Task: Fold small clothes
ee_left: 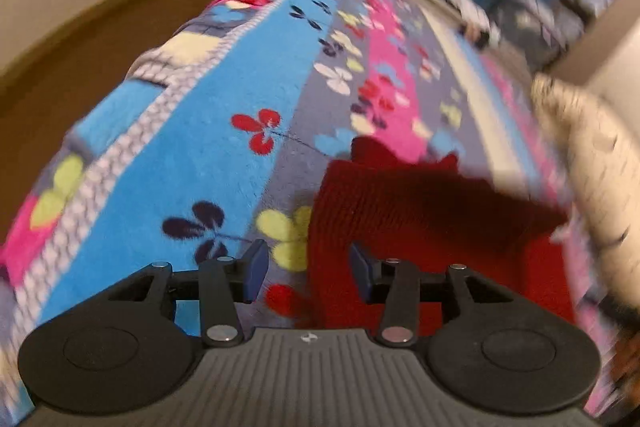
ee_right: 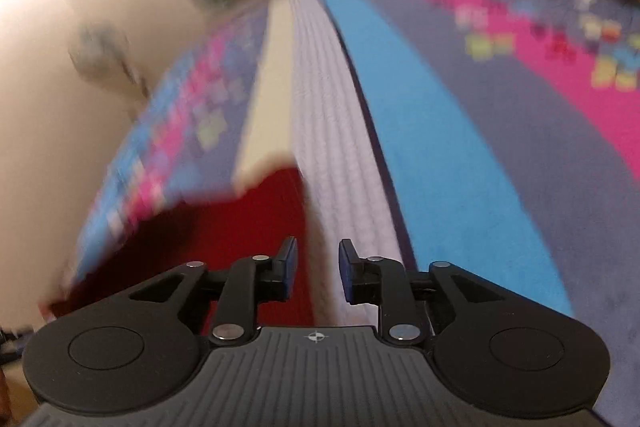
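A: Entry. Red knit garment [ee_left: 420,227] lies on the bed's patterned blanket [ee_left: 208,131], a good way in from the blanket's outer edge, where the brown floor [ee_left: 80,59] shows. Left claw [ee_left: 308,273] is spread, nothing between its blue pads, hovering over the garment's near left edge.

B: Right side?

A: Right claw [ee_right: 318,273] is also spread, holding nothing, poised by the garment's [ee_right: 224,235] right edge, where red meets the pale stripe of the blanket [ee_right: 432,147]. That view is heavily blurred, so I cannot tell whether a pad touches cloth.

B: Step in hand?

A: My reading: approach for a fold, no grasp made yet. The garment looks partly laid out, one darker flap at its far side; how many folds it already has I cannot tell.

B: Next move needs?

A: Probably each claw lowered onto its own edge, pinching only the knit layer and not the fleecy blanket beneath, then lifting together. A cream, dark-flecked cloth [ee_left: 592,167] sits near the garment's far right; keep clear of it.
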### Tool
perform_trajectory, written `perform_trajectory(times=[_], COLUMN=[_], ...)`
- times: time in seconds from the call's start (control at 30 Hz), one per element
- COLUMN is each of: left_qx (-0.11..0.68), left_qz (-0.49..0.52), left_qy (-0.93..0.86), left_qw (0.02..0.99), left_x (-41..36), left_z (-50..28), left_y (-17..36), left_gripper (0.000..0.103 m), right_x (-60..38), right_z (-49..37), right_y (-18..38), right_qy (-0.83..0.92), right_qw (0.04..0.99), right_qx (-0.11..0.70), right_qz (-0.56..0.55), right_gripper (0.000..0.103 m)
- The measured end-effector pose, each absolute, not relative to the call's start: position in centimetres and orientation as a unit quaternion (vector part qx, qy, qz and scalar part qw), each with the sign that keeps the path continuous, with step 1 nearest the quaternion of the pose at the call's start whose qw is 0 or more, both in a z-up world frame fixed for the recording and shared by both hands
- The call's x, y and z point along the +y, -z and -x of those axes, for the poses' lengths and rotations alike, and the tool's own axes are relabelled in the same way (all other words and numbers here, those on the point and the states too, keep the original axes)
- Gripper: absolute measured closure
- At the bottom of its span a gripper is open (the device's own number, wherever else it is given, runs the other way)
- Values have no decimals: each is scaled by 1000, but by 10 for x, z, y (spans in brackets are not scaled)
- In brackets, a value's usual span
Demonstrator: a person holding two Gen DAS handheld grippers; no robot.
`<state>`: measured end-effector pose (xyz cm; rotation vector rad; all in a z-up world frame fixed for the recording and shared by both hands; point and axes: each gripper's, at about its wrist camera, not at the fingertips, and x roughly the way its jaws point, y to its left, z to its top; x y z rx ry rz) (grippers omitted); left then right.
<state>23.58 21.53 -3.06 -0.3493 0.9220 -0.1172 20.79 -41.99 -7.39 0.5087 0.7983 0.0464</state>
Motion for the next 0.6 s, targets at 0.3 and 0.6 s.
perform_trajectory(times=[0.3,0.6], left_qx=[479,396], left_qz=[174,136], left_qy=[89,97], left_qw=[856,903], left_x=[190,179], left_z=[-273,-268], left_y=[67,36], left_gripper=[39,93], right_x=[-394,-380], right_z=[-251,-241], right_y=[99,66], right_qy=[-50,-77], right_qw=[885,925], right_qx=[416,335], right_qz=[-205,-161], right_gripper=[50,91])
